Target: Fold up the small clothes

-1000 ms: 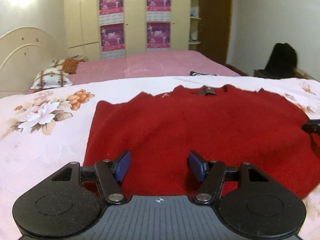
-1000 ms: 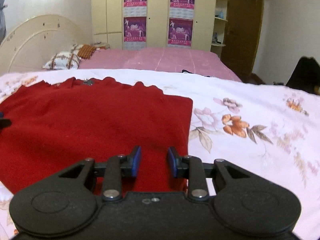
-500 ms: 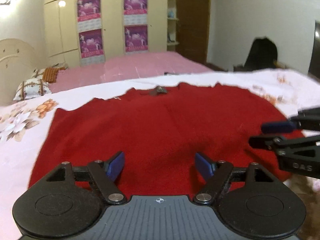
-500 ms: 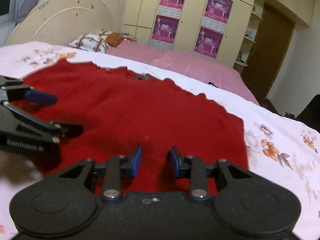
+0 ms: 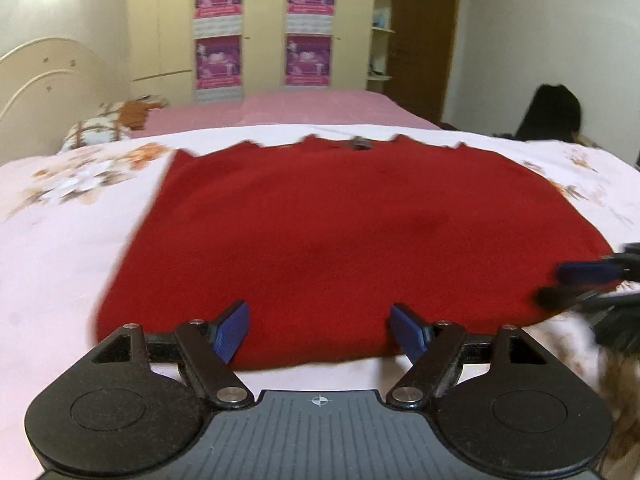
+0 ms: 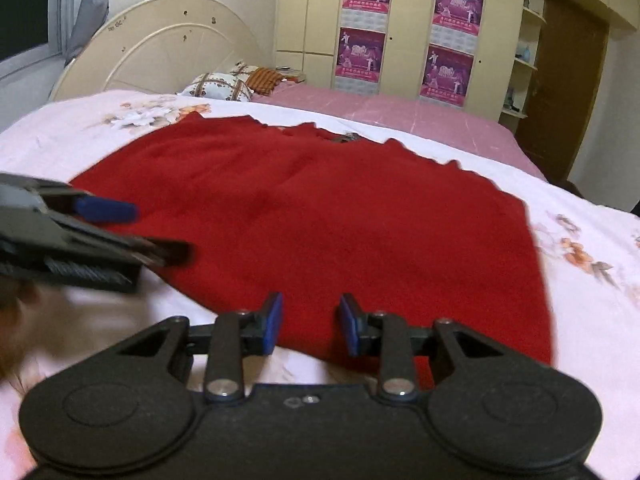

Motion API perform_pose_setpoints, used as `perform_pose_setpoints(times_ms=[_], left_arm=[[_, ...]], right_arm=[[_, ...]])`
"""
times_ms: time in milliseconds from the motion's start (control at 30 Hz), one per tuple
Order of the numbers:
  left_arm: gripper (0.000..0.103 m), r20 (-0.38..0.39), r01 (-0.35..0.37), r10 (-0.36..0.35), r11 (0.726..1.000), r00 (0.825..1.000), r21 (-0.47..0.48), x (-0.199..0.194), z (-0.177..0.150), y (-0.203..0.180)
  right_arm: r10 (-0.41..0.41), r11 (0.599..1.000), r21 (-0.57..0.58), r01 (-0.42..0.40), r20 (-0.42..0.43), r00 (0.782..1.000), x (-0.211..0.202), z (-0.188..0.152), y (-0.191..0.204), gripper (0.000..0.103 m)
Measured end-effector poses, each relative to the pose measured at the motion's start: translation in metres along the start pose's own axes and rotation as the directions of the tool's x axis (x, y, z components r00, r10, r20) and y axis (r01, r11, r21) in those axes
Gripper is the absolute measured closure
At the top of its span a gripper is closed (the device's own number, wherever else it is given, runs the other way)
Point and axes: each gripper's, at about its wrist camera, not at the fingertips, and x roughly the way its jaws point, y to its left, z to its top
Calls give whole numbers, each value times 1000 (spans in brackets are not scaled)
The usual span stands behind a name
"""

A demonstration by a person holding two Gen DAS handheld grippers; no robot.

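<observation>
A red knitted garment point(image 5: 352, 232) lies spread flat on the floral bedspread point(image 5: 68, 240); it also shows in the right wrist view point(image 6: 340, 216). My left gripper point(image 5: 320, 330) is open and empty, its blue pads just above the garment's near hem. My right gripper point(image 6: 310, 324) is open with a narrower gap, empty, over the near hem further right. Each gripper shows in the other's view, the right gripper point(image 5: 588, 284) at the garment's right edge and the left gripper point(image 6: 108, 232) at its left edge.
The bedspread point(image 6: 600, 280) surrounds the garment. Behind it lie a pink sheet point(image 5: 312, 110), pillows point(image 5: 100, 132) and a cream headboard point(image 6: 160, 52). A wardrobe with posters point(image 5: 264, 28) and a brown door point(image 6: 568, 92) stand at the back. A dark bag point(image 5: 548, 114) sits at the right.
Both grippers have pulled back toward the garment's near hem, so more bedspread shows in front. The right gripper now sits further right in the left view. Both stay open.
</observation>
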Motion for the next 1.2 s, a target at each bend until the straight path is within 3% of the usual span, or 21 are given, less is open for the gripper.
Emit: perform_pose_setpoints(times_ms=[100, 200, 333, 533, 633, 1067, 1200], left_arm=[[26, 6, -22, 22, 1000, 1000, -12, -12, -12, 26], [26, -4, -27, 27, 999, 1000, 23, -12, -13, 25], [26, 4, -30, 30, 999, 1000, -11, -14, 2, 20], [26, -35, -30, 28, 997, 999, -69, -9, 0, 33], [26, -31, -26, 24, 998, 999, -65, -5, -3, 33], [26, -39, -16, 13, 997, 999, -69, -4, -2, 32], [26, -50, 2, -8, 992, 999, -129, -9, 3, 42]], right_arm=[[-77, 994, 74, 79, -29, 997, -12, -12, -37, 69], [-106, 986, 124, 111, -51, 993, -23, -29, -63, 69], [-149, 987, 44, 152, -67, 987, -23, -27, -49, 69], [-180, 972, 154, 180, -13, 984, -38, -16, -63, 70], [-173, 965, 182, 191, -112, 979, -21, -23, -78, 71], [-136, 967, 199, 159, -126, 983, -21, -21, -83, 69], [-143, 967, 192, 169, -140, 980, -21, -15, -82, 70]])
